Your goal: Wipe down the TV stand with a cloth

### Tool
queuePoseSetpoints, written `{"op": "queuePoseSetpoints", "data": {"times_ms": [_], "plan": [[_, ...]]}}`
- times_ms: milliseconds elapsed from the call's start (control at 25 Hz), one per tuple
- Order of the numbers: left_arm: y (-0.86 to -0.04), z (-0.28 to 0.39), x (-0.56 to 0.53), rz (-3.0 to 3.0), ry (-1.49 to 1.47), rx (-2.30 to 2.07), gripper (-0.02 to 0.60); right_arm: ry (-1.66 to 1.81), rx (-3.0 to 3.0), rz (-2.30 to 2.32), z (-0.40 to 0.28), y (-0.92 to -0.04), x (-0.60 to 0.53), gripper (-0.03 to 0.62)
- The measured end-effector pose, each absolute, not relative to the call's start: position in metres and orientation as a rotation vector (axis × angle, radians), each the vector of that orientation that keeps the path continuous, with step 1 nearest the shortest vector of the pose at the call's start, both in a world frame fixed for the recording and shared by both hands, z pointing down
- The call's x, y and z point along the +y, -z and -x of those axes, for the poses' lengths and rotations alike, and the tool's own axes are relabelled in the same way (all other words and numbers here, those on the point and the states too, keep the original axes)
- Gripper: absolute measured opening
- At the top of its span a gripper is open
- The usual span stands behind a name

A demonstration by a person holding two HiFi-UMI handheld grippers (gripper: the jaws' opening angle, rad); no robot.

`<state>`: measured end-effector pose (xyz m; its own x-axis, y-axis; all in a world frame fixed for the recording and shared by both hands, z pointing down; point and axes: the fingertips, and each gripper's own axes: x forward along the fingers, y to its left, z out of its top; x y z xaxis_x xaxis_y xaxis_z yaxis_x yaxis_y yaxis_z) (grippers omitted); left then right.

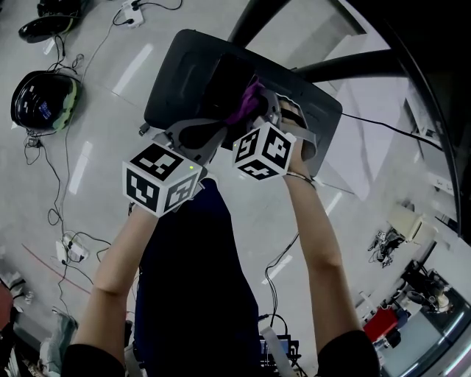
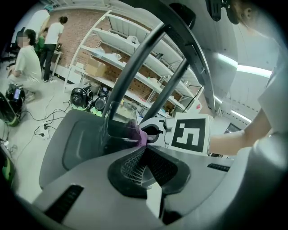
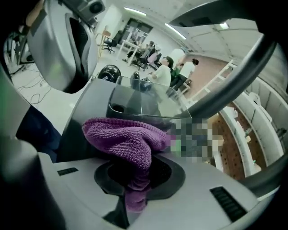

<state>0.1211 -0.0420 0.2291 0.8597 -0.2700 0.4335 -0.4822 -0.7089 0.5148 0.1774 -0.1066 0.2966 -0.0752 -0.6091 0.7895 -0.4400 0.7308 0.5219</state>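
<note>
The TV stand's dark grey base (image 1: 176,66) lies on the floor below me, and black poles (image 1: 250,22) rise from it. A purple cloth (image 1: 249,99) rests on the base by the poles. My right gripper (image 1: 254,112) is shut on the cloth (image 3: 126,139), which bunches over its jaws in the right gripper view. Beside it, my left gripper (image 1: 223,131) has its jaws together. Its tips (image 2: 143,146) meet at the cloth's edge (image 2: 139,137); whether any cloth is pinched there cannot be told. A clear panel (image 3: 144,101) stands on the base (image 3: 90,108) behind the cloth.
A black helmet-like object (image 1: 40,99), cables and a power strip (image 1: 73,250) lie on the floor to the left. Metal shelves (image 2: 135,54) stand behind the stand. People (image 2: 27,58) are farther off in the room.
</note>
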Motion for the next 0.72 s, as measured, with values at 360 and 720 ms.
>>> {"op": "queuePoseSetpoints", "data": {"times_ms": [360, 720], "plan": [[-0.228, -0.125, -0.040, -2.384, -0.433, -0.526, 0.006, 0.097, -1.697, -0.826, -0.191, -0.295, -0.101, 0.074], [-0.230, -0.132, -0.032, -2.378, -0.431, -0.492, 0.006, 0.148, -1.560, -0.788, -0.225, -0.298, -0.085, 0.074]]}}
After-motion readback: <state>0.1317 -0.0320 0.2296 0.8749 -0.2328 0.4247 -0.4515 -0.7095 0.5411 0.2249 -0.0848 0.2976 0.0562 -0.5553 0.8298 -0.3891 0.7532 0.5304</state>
